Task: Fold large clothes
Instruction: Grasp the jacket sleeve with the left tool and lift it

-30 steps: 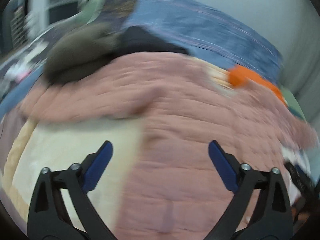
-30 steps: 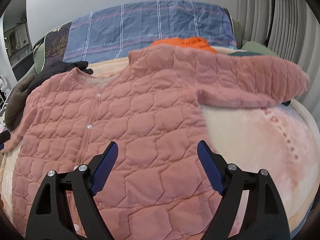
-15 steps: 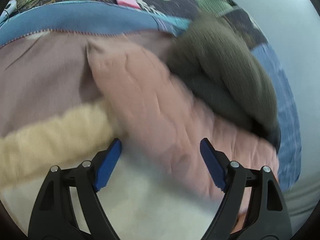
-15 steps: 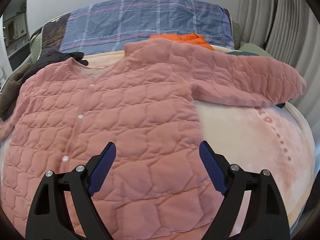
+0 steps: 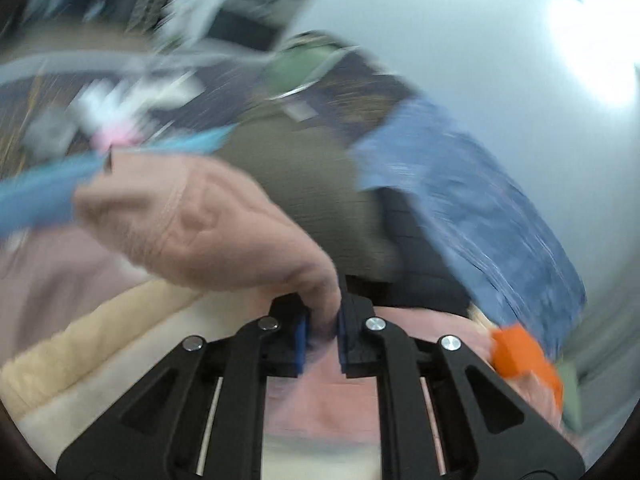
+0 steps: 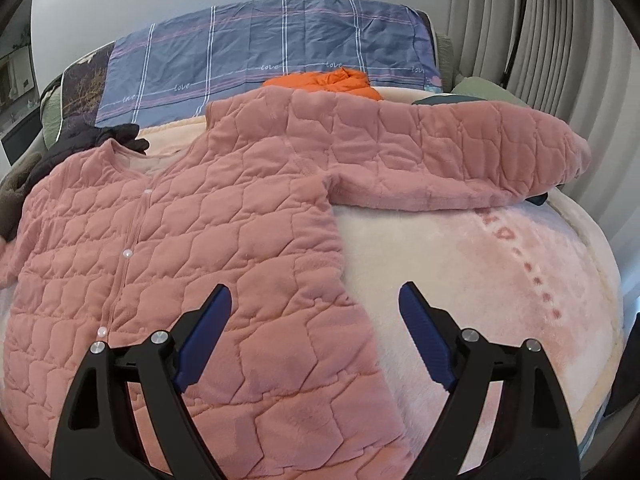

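A pink quilted jacket (image 6: 192, 248) lies spread, front up, on a pale fleece blanket (image 6: 480, 280). Its right sleeve (image 6: 460, 160) stretches out flat toward the right. In the blurred left wrist view, my left gripper (image 5: 322, 334) is shut on the jacket's other sleeve (image 5: 200, 232), which rises from between the blue pads and bulges up to the left. My right gripper (image 6: 316, 340) stands open just above the jacket's lower right hem, with nothing pinched between its pads.
A blue checked sheet (image 6: 280, 52) covers the back of the bed. An orange garment (image 6: 332, 80) lies behind the jacket, and dark and olive clothes (image 6: 80, 140) are heaped at its left shoulder. Pleated curtains (image 6: 560, 40) hang at the right.
My left gripper closed on the pink sleeve and swung with it, and its view is now blurred. The right gripper drifted slightly toward the jacket's right hem and stayed open.
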